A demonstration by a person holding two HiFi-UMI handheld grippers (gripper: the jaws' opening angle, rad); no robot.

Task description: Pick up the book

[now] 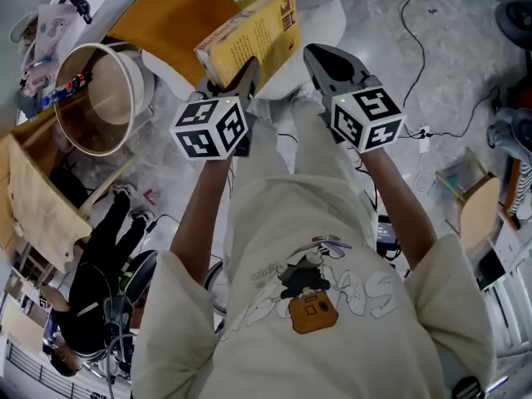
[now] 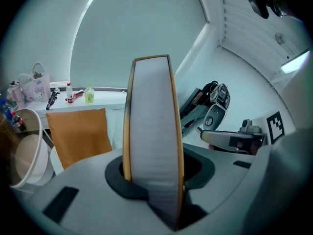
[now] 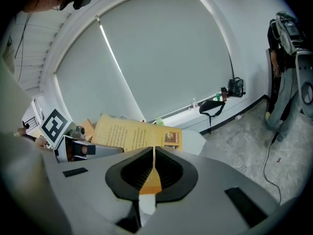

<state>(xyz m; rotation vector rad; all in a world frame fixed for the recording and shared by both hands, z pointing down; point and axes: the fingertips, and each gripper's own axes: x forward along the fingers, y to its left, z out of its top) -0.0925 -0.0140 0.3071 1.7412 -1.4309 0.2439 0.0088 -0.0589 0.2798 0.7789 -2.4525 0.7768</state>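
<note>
The left gripper (image 1: 243, 77) is clamped across the page block of the book (image 1: 249, 33). The book is held tilted in the air above an orange cushion (image 1: 166, 15). The right gripper (image 1: 314, 55) is closed on what appears to be the book's thin yellow cover (image 3: 149, 180).

**Book** (image 1: 253, 36): yellow paper cover with a faint sheen. Its page block is white, matt and finely lined.

**Left gripper** (image 2: 154, 185) and **right gripper** (image 3: 153, 173): smooth matt grey plastic shells. The pads (image 3: 131, 173) are black, ribbed and rubber-like.

**Left of the book:** orange cushion (image 1: 170, 15) in matt woven cloth. Beyond it is a round tub (image 1: 131, 86), smooth and white outside, matt brown inside.

**Right of the book:** floor (image 1: 440, 73), grey and mottled like stone, slightly glossy.

**Below the book:** shirt (image 1: 274, 223) in cream cloth, matt and soft.
</note>
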